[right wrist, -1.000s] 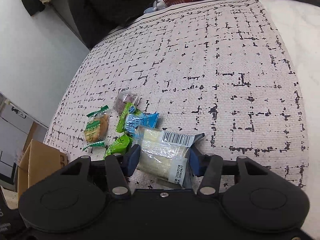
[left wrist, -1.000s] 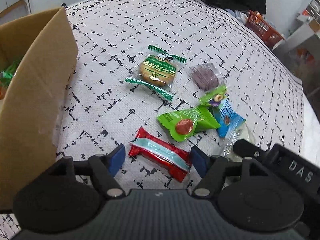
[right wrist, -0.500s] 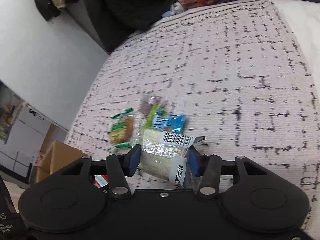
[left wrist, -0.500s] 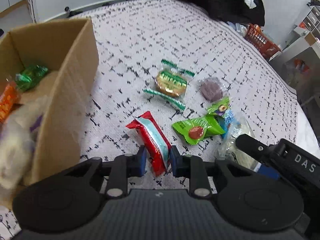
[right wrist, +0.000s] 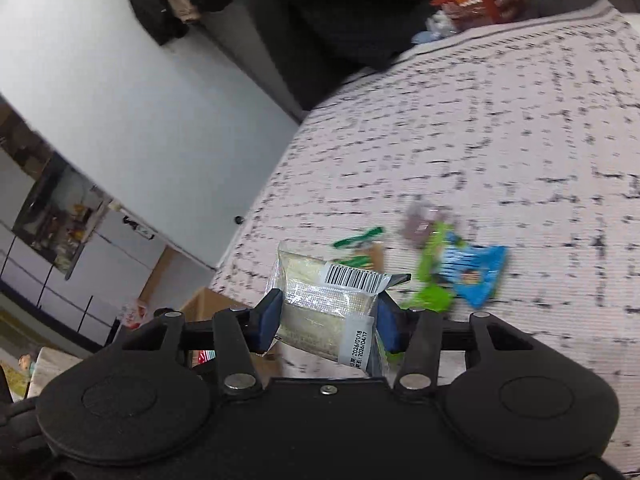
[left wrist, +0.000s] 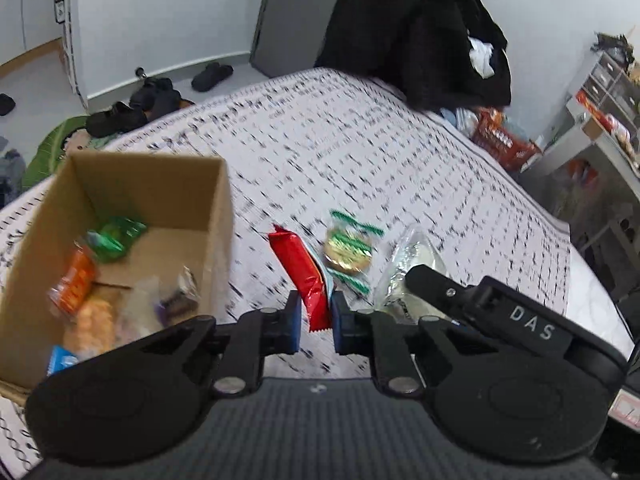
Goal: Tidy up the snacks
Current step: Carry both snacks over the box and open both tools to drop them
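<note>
My left gripper (left wrist: 315, 322) is shut on a red snack bar (left wrist: 305, 276) and holds it above the patterned cloth, just right of an open cardboard box (left wrist: 218, 216) with several snacks inside. My right gripper (right wrist: 328, 322) is shut on a clear pale pastry packet (right wrist: 326, 304) with a barcode label, lifted off the cloth; the packet also shows in the left wrist view (left wrist: 408, 260). A green-wrapped cookie (left wrist: 347, 250) lies on the cloth. A blue packet (right wrist: 474, 272), a green packet (right wrist: 432, 298) and a purple snack (right wrist: 418, 224) lie blurred beyond the right gripper.
The cloth-covered table (left wrist: 360, 152) drops off at its far and right edges. Dark clothes (left wrist: 416, 28) hang behind it, an orange basket (left wrist: 500, 140) sits at the far right, and shoes (left wrist: 152, 100) lie on the floor to the left.
Both grippers have risen and swung left towards the box, each carrying its snack. The left gripper closed on the red bar a second ago; the right kept its hold on the pastry packet.
</note>
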`<state>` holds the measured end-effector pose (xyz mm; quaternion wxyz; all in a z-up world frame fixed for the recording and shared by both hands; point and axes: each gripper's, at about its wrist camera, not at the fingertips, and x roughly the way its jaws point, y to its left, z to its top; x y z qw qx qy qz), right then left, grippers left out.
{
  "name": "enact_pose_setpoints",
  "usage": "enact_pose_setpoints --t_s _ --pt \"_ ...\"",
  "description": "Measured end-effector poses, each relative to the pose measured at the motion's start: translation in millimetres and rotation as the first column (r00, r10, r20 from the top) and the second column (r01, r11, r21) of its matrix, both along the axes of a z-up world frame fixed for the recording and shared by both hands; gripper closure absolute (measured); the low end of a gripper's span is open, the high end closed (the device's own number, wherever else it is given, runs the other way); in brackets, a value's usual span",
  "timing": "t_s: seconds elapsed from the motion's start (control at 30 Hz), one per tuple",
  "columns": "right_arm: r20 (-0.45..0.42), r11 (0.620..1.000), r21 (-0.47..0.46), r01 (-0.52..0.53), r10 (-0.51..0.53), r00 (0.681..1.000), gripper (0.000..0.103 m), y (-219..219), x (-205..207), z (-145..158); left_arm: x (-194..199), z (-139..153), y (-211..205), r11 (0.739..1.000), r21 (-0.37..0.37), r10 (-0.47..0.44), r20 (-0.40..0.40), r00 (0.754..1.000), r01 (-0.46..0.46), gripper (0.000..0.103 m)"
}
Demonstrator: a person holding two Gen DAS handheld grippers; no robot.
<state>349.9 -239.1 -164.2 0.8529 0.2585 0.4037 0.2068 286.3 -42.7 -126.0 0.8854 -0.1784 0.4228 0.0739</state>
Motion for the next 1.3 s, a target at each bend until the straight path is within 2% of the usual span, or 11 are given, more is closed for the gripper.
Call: enact_pose_setpoints --t_s 0.23,0.53,0.83,0.97,1.03,1.07,1.13,1.23,1.3 --pt "0.029 0.999 0.039 -0.034 0.033 0.999 0.055 20.6 -4.1 7.3 -14.5 18.0 24.3 0.999 -0.007 0.042 0.042 0.998 -0.042 0.092" --pt "0.043 0.995 0.058 -0.086 0.084 0.996 0.055 59.0 -1.0 9.7 -25.7 26.9 57.2 0.996 -0.007 0.093 0.052 0.994 -0.092 0.092" --pt "0.058 0.987 0.074 -0.144 0.139 0.989 0.055 90.4 0.8 13.4 -28.1 19.7 96.6 0.989 -0.026 0.149 0.025 0.989 -0.148 0.091" --pt "0.060 0.984 0.069 -0.162 0.158 0.986 0.055 106.8 0.7 12.7 -30.5 17.7 108.4 0.984 -0.006 0.180 0.016 0.984 -0.180 0.088" --pt "0.052 0.982 0.077 -0.175 0.171 0.984 0.054 113.5 1.5 11.2 -31.2 16.7 114.7 0.982 -0.019 0.188 0.008 0.982 -0.188 0.087" --pt "0.048 0.980 0.081 -0.179 0.176 0.983 0.054 116.8 1.4 10.5 -31.8 16.6 117.8 0.981 -0.023 0.192 0.004 0.981 -0.192 0.085" --pt "0.045 0.979 0.079 -0.190 0.186 0.981 0.046 123.1 1.0 10.6 -33.1 17.1 123.1 0.980 -0.017 0.199 -0.001 0.980 -0.199 0.082" --pt "0.053 0.977 0.083 -0.199 0.195 0.979 0.044 124.0 -0.7 13.0 -34.3 17.4 130.0 0.977 -0.015 0.213 -0.014 0.977 -0.213 0.064" --pt "0.056 0.978 0.085 -0.193 0.189 0.980 0.042 121.4 -1.0 15.7 -35.1 17.5 132.5 0.974 -0.015 0.224 -0.020 0.974 -0.224 0.043"
